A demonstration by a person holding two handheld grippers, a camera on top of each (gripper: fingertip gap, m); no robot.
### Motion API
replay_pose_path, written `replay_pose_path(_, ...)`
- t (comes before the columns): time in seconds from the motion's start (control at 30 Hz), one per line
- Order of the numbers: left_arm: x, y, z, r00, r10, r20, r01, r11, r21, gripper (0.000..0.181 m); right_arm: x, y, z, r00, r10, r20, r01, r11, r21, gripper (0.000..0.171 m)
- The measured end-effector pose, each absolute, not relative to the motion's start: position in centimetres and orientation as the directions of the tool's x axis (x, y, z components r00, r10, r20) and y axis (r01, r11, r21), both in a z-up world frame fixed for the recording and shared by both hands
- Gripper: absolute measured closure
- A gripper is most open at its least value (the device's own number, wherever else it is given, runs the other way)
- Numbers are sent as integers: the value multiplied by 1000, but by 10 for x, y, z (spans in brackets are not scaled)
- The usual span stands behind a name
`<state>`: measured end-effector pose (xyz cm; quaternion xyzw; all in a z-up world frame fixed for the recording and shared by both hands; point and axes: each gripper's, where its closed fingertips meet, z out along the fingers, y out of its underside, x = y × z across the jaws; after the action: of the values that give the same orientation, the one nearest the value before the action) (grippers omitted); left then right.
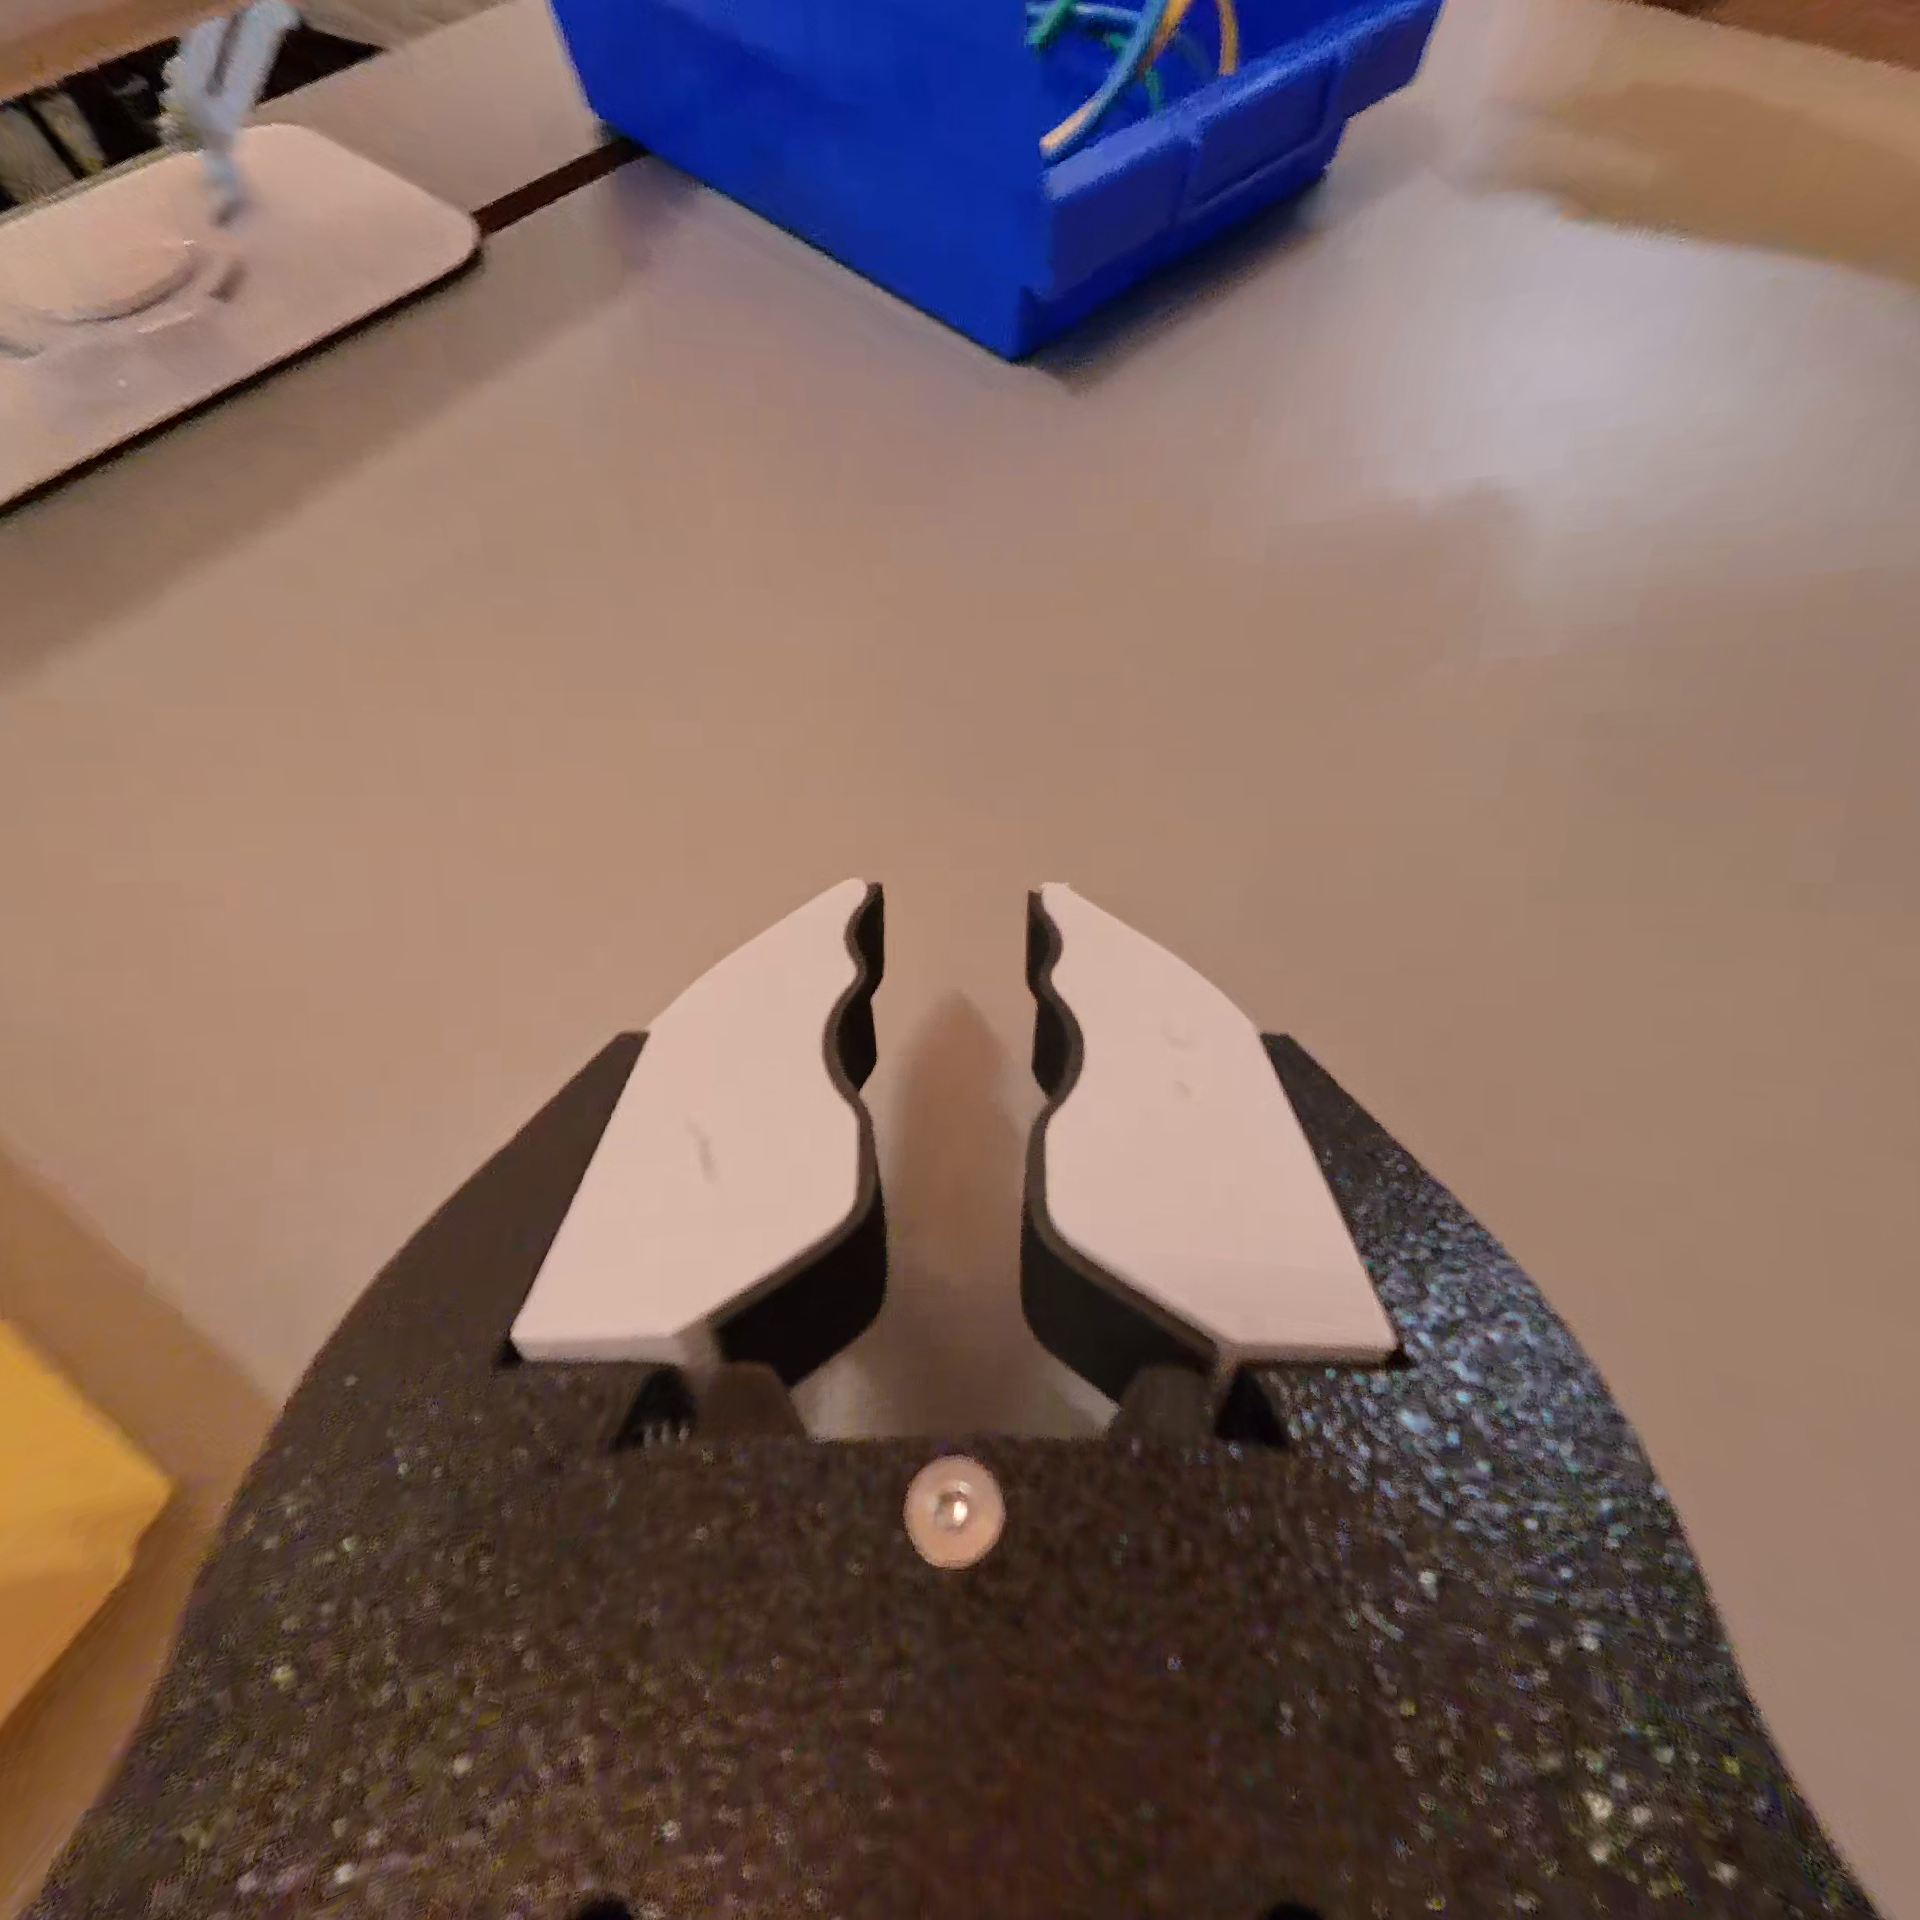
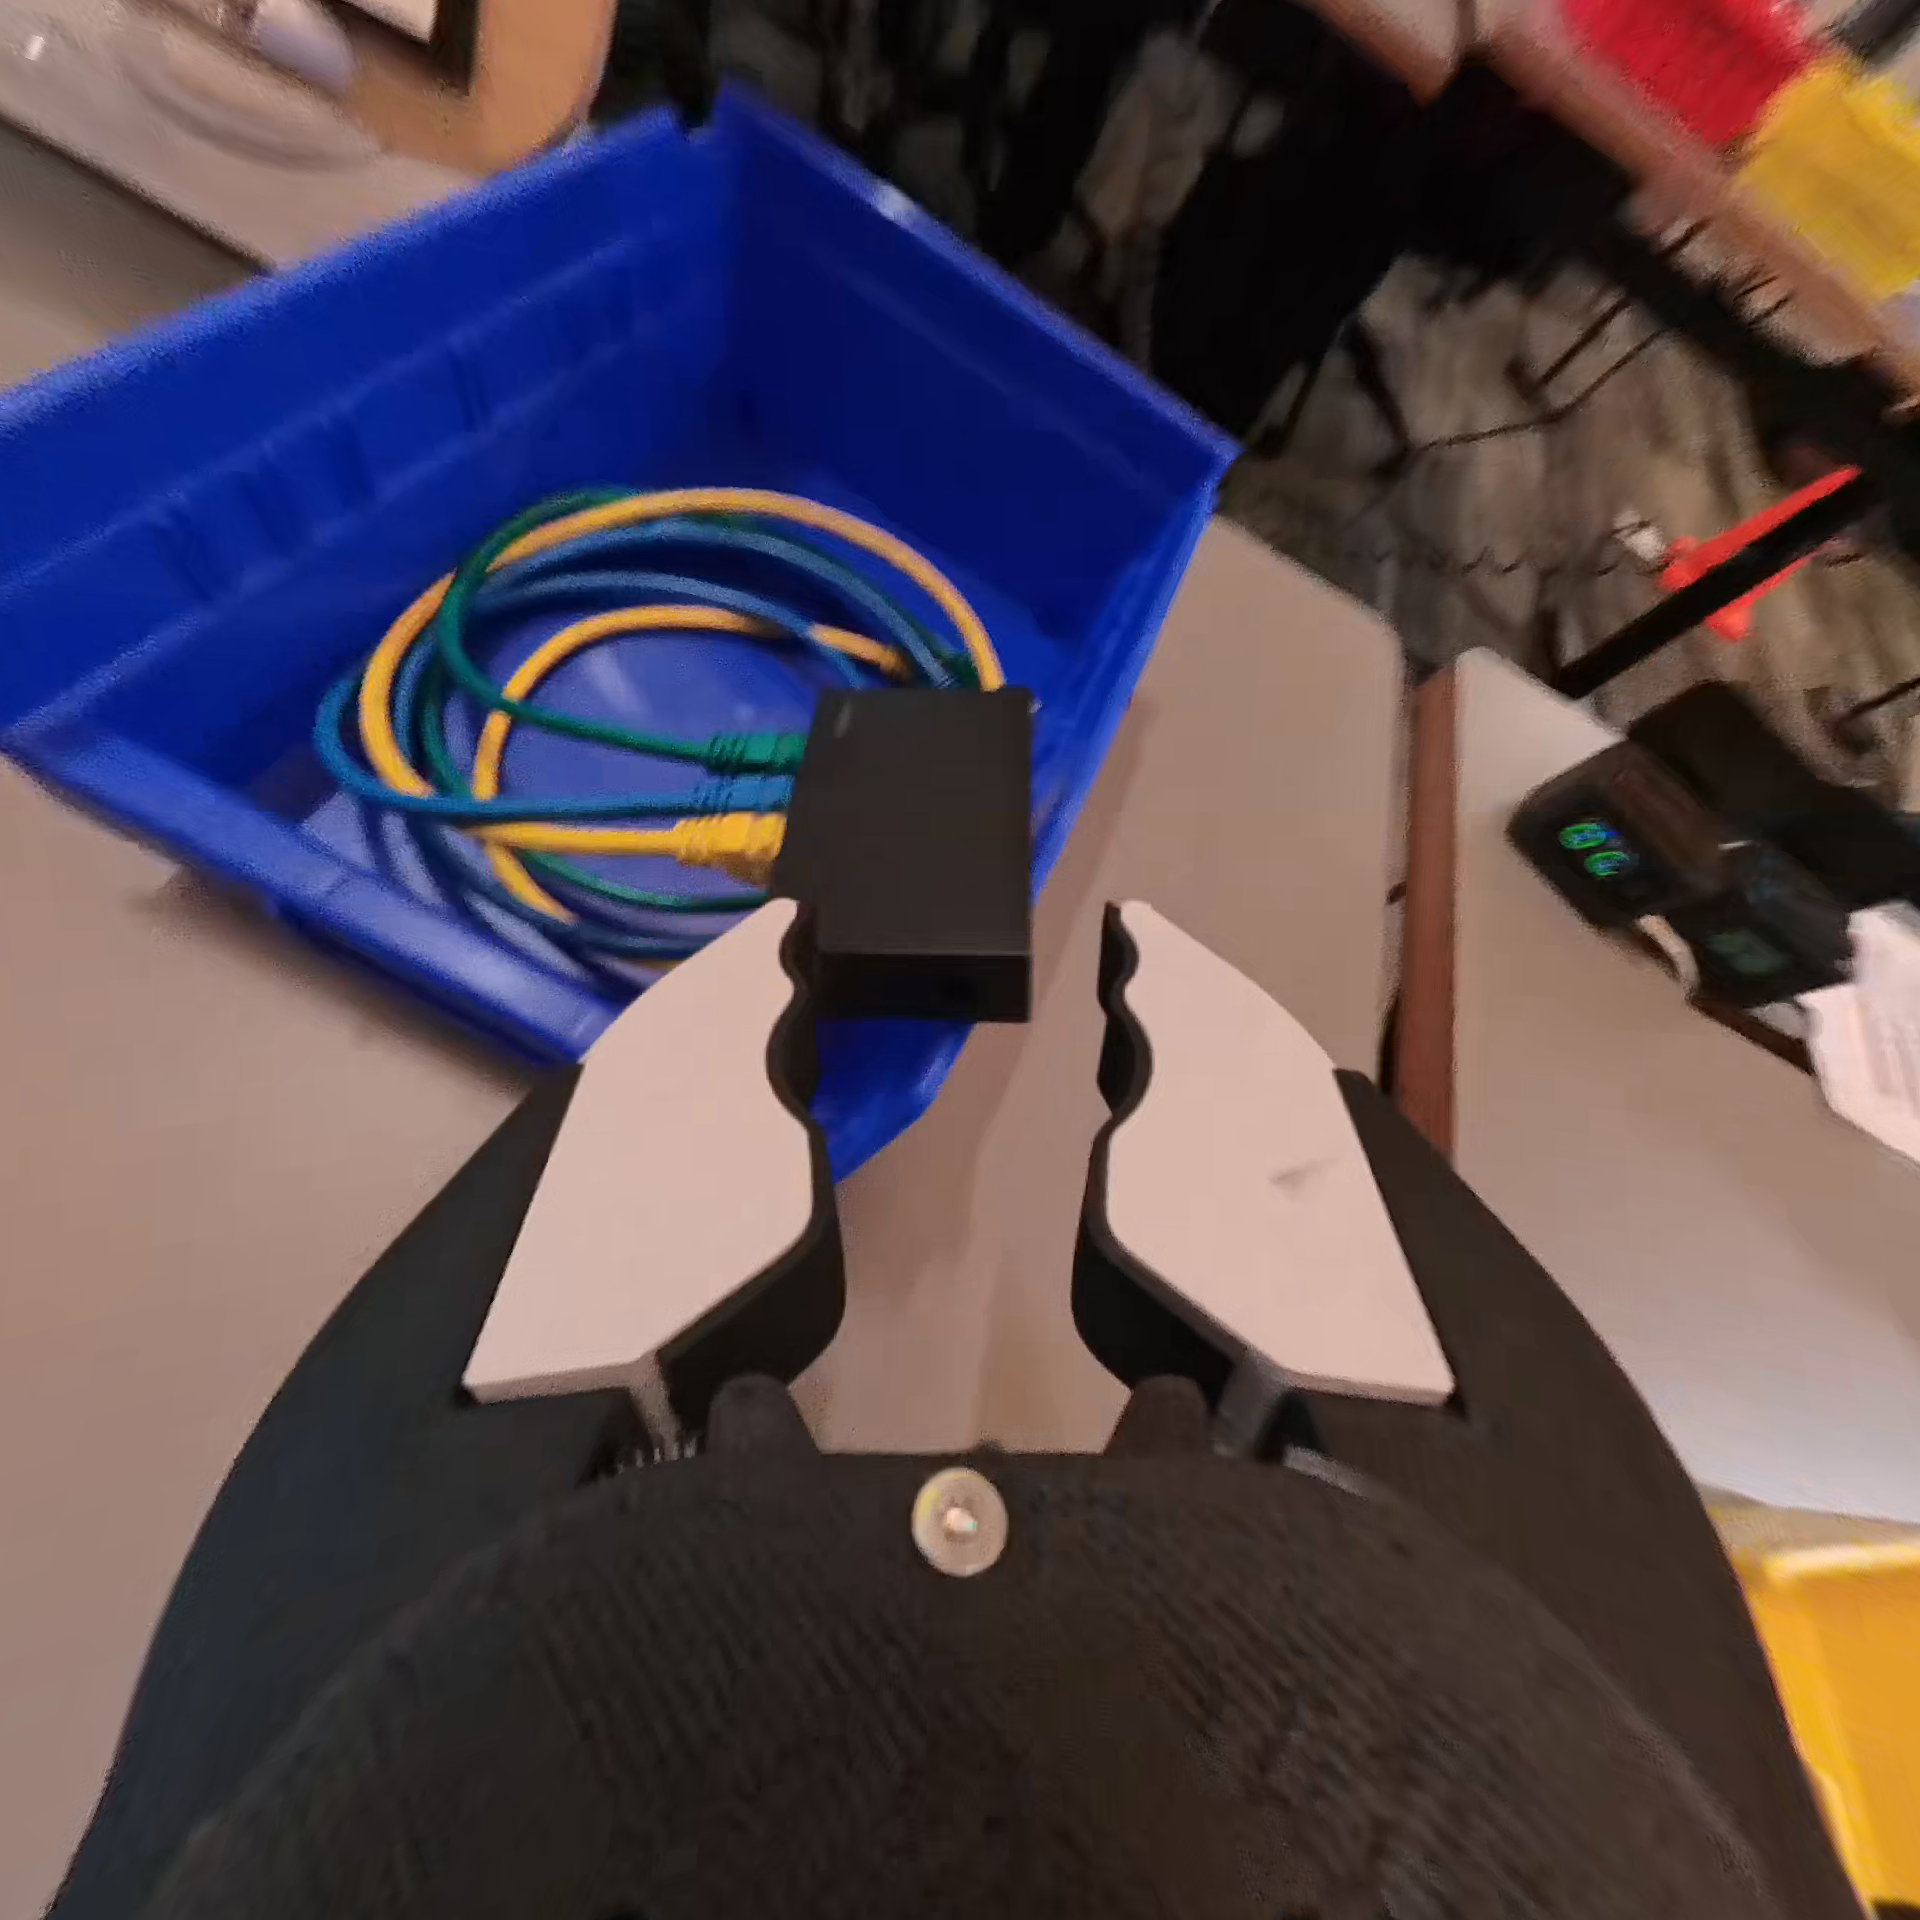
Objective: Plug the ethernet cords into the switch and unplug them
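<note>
A black switch sits over the near right corner of a blue bin. Green, blue and yellow ethernet plugs sit in its left side. Their cords coil on the bin floor. My right gripper is open. The switch's near end lies between its fingertips, close to the left one. I cannot tell if they touch. My left gripper is empty and open by a narrow gap, low over the grey table. The bin and cords lie ahead of it.
A white flat pad lies at the far left, and a yellow object at the near left. To the right, past a seam between the tables, stands a black device with green lights. A yellow box is near right. The grippers' ends are close to 40 cm from one another.
</note>
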<state>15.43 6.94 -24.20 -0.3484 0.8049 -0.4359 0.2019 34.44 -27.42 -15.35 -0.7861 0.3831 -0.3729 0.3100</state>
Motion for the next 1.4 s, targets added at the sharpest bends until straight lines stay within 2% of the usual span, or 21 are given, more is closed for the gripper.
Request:
replay_pose_path(0.1,155,50,-238,-712,-696,-88,-338,450,-827,155,345,-265,-169,478,-833,279,-423,-497,-758,114)
replay_pose_path(0.23,151,37,-237,-742,-662,-103,-321,486,-813,155,356,-259,-172,475,-837,272,-433,-492,-755,117)
replay_pose_path(0.33,153,29,-234,-745,-663,-73,-334,465,-820,156,380,-265,-165,369,-899,237,-421,-389,-819,158)
replay_pose_path(0.4,154,22,-229,-744,-667,-40,-343,433,-833,156,387,-260,-170,396,-896,199,-427,-372,-824,159)
replay_pose_path(0.6,157,2,-231,-765,-644,-21,-341,432,-835,156,395,-253,-181,507,-789,346,-371,-562,-739,158)
replay_pose_path(0.67,161,-10,-232,-771,-637,1,-351,423,-835,156,394,-253,-180,519,-757,396,-339,-608,-718,153)
replay_pose_path(0.7,165,-15,-230,-769,-639,3,-351,419,-837,156,391,-255,-173,501,-768,399,-337,-598,-727,143)
replay_pose_path(0.77,177,-25,-222,-754,-656,-20,-333,408,-850,153,383,-262,-150,415,-834,365,-325,-510,-796,130)
replay_pose_path(0.83,197,-34,-210,-721,-691,-42,-314,381,-870,152,364,-264,-131,356,-903,241,-304,-356,-884,130)
replay_pose_path(0.93,229,-50,-199,-668,-744,-17,-344,330,-879,144,332,-270,-134,328,-938,107,-318,-217,-923,124)
replay_pose_path(1.03,261,-67,-196,-625,-781,3,-391,310,-867,123,305,-279,-149,266,-960,90,-305,-172,-937,125)
replay_pose_path(1.27,318,-78,-203,-554,-833,2,-428,283,-858,117,319,-269,-160,290,-881,375,-181,-435,-882,132)
replay_pose_path(1.3,321,-78,-206,-551,-834,17,-440,273,-855,117,327,-268,-163,308,-875,372,-203,-443,-873,130)
replay_pose_path(1.37,324,-80,-209,-550,-833,57,-460,245,-853,117,341,-261,-174,368,-876,313,-272,-423,-864,107)
replay_pose_path(1.4,325,-81,-211,-549,-833,75,-469,232,-852,117,347,-257,-176,387,-875,289,-291,-414,-863,103)
